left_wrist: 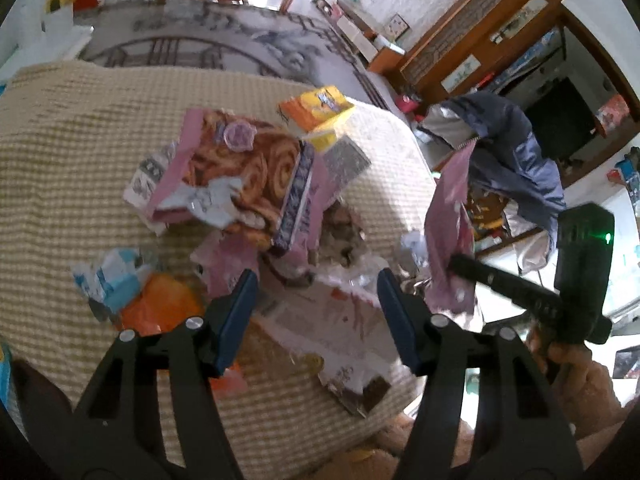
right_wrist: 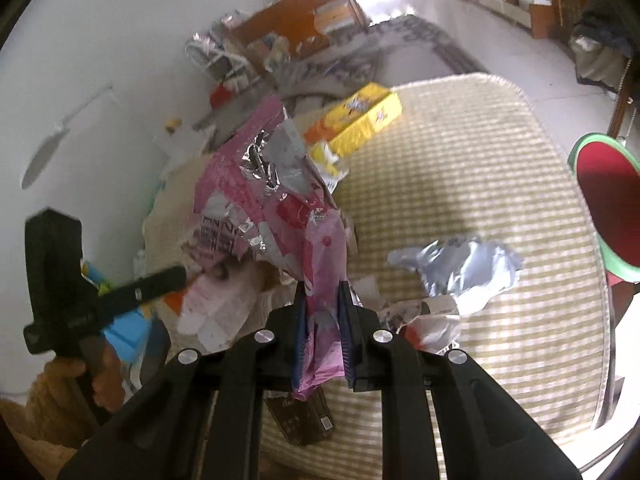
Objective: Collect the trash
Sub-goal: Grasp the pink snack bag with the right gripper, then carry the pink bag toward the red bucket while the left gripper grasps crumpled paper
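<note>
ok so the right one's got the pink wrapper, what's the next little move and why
Probably lift the right gripper a little higher and away from the pile. Its jaws are shut on the pink wrapper, whose crumpled upper part sits close over the other litter on the checked cloth. The left gripper hangs open over the scraps, gripping nothing, so it could take the next piece.

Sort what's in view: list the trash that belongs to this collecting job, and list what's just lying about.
Job:
pink foil wrapper, clamped in the right gripper
pink pastry box
yellow carton
silver foil scrap
orange wrapper
left gripper, jaws apart over the pile

Lying about:
checked cover
blue jacket
red stool
</note>
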`<state>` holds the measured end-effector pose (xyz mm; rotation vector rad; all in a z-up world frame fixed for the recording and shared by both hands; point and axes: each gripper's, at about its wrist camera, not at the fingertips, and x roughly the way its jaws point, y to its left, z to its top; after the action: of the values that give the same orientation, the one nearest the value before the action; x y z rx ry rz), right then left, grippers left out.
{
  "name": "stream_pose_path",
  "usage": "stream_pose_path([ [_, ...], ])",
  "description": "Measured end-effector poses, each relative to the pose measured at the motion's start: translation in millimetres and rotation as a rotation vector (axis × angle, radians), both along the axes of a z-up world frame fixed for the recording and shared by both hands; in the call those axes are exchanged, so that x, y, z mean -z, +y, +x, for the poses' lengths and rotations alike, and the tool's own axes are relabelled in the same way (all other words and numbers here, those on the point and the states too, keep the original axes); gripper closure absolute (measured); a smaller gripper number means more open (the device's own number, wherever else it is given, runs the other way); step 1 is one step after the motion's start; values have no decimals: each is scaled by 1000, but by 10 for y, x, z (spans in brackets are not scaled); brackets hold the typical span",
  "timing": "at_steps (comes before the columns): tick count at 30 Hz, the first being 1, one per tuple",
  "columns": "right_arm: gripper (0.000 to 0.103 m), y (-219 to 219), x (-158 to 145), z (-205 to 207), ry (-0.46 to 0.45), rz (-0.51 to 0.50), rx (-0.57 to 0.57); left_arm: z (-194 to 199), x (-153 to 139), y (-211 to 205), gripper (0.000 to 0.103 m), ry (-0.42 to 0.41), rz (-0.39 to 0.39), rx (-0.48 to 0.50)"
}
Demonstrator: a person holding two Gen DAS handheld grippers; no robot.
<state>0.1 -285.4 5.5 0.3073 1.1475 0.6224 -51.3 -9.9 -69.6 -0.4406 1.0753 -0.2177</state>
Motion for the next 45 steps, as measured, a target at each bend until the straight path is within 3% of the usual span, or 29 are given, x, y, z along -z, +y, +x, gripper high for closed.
stream_pose_path([
  [2,88,152,2,-37,0,0,14,-55,40,4,38,7,3,-1],
  [6,88,62,73,3,22,6,71,18,38,27,38,22,-34,-29],
  [11,88,-57,81,94,-12,11,136,241,-315,-383,38,-87,-22,123],
  [13,88,-160,46,98,-28,10,168,389,-277,-606,38,-67,-12,200],
  [15,88,-259,33,94,-32,10,199,575,-105,-739,39,-11,30,203],
  [17,88,-327,24,61,-37,3,219,710,56,-786,48,45,22,202],
  [19,88,-379,18,7,-44,-7,234,800,225,-831,48,102,56,199],
  [24,88,-444,73,-77,-42,-30,244,902,490,-754,49,160,112,154],
  [27,88,-451,104,-39,-32,-27,227,951,555,-687,69,172,103,128],
  [28,88,-464,101,-37,-33,-24,221,959,568,-650,80,176,90,115],
  [31,88,-481,55,69,-53,-8,188,906,485,-526,86,160,36,63],
  [33,88,-470,41,201,-68,2,154,849,394,-494,93,130,16,29],
  [34,88,-470,48,261,-73,8,139,803,320,-448,103,106,-4,0],
  [45,88,-860,130,864,-39,65,66,723,-215,-693,103,-32,-33,-172],
])
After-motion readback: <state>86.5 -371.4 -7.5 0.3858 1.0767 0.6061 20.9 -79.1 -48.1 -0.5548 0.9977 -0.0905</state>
